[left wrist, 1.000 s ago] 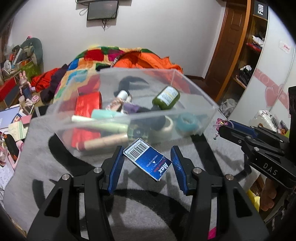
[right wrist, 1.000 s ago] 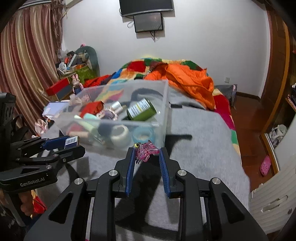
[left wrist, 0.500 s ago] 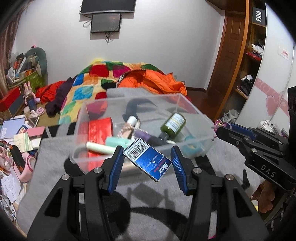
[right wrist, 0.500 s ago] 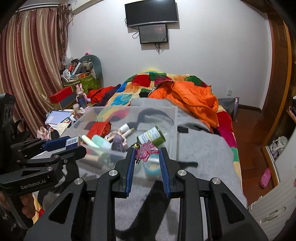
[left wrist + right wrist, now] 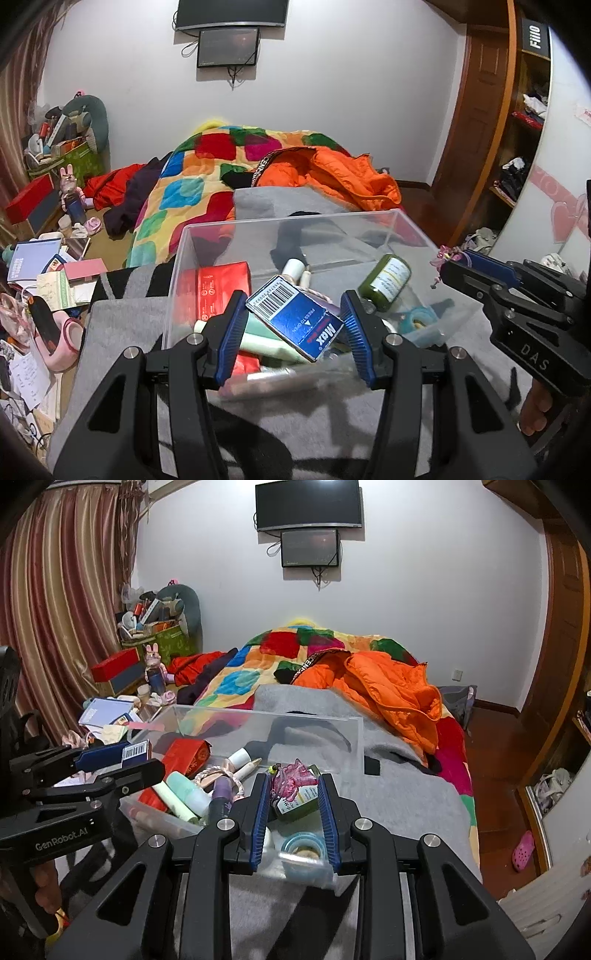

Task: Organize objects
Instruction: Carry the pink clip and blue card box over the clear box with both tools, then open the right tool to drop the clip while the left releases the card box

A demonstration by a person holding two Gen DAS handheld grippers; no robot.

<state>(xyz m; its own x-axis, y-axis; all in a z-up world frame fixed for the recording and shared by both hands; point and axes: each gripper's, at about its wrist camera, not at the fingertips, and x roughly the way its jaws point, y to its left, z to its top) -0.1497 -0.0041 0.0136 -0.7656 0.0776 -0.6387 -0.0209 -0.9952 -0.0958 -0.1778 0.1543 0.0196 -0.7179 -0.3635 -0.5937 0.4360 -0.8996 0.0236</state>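
left wrist view:
left tongs (image 5: 293,325): clenched on blue box (image 5: 295,317), barcode end up-left, box tilted, held over near part of clear bin (image 5: 207,236)
clear bin: on grey blanket (image 5: 118,321) on the bed
bin contents: red pack (image 5: 218,291) at left, green bottle (image 5: 384,282) leaning at right, pale green tube (image 5: 266,341) under the box, tape roll (image 5: 415,321) at near right
right tongs (image 5: 448,260): in from right edge, at bin's right rim, pink trinket (image 5: 445,254) at the tips
hand: fingers (image 5: 535,410) under right tongs body
background: orange jacket (image 5: 332,177) and patchwork quilt (image 5: 207,173) behind bin

right wrist view:
right tongs (image 5: 291,790): clenched on pink trinket (image 5: 290,777), narrow gap, held over near right part of clear bin (image 5: 258,716)
below the tongs: green bottle (image 5: 301,803), tape roll (image 5: 303,845)
left tongs (image 5: 122,760): in from left, gripping blue box (image 5: 110,755), barcode end facing camera, at bin's left side
bin contents: red pack (image 5: 186,755), pale green tube (image 5: 186,795), purple bottle (image 5: 219,799), white bottle (image 5: 240,757)
grey blanket (image 5: 402,790): under bin, bare to its right
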